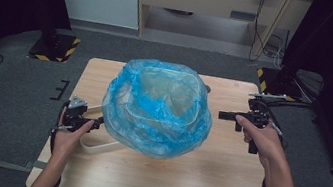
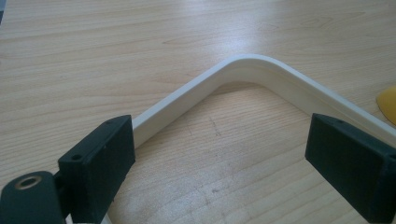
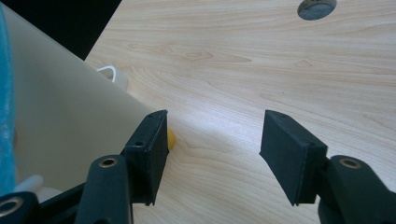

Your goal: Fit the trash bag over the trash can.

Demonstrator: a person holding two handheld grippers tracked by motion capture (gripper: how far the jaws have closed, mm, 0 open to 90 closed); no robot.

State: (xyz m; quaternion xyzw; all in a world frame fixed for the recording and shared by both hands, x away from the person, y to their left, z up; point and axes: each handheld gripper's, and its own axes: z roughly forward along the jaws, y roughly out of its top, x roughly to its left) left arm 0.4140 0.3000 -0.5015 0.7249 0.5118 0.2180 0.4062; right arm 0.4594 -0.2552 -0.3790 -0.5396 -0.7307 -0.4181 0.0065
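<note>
left tongs open astride bin handle | right tongs open beside bin wall

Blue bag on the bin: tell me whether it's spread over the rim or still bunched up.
Spread. In the high view the blue bag drapes over the whole bin, its rim covered, with the film hanging down outside all round.

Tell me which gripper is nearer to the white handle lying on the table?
Left. The left gripper has its fingers straddling the white handle; the right gripper is beyond the blue-bagged bin.

Left tongs low, jaws apart, pointing right. Right tongs raised, jaws apart, pointing left.
</note>
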